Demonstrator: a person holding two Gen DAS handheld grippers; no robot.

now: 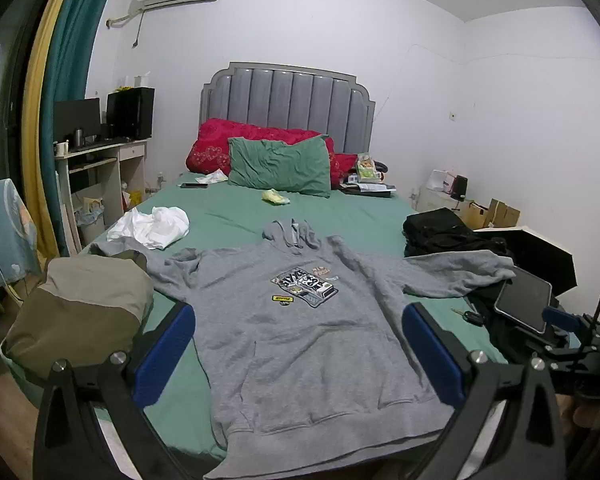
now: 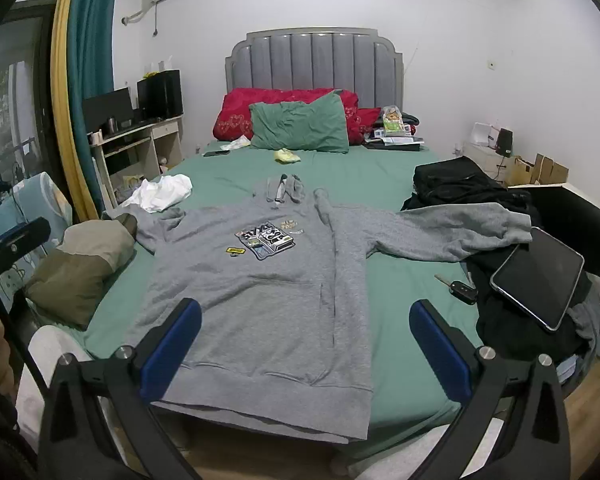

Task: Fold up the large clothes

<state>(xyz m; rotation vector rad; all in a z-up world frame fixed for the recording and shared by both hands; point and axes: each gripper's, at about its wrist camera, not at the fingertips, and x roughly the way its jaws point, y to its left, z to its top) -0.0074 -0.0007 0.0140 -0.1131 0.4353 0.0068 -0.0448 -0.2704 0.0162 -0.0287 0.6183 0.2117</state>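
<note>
A grey hoodie (image 1: 312,344) with a printed chest graphic lies face up and spread flat on the green bed sheet (image 1: 228,212), hood toward the headboard, hem hanging over the near bed edge. It also shows in the right wrist view (image 2: 260,288). Its right sleeve (image 2: 456,232) lies out over black clothes. My left gripper (image 1: 300,316) is open and empty, held above the hoodie's lower body. My right gripper (image 2: 306,312) is open and empty, above the hoodie's hem and right side.
An olive folded garment (image 1: 80,312) sits at the bed's left edge, a white garment (image 1: 156,224) beyond it. Black clothes (image 2: 460,184), a tablet (image 2: 540,276) and a car key (image 2: 460,290) lie at the right. Pillows (image 1: 280,166) lie at the headboard.
</note>
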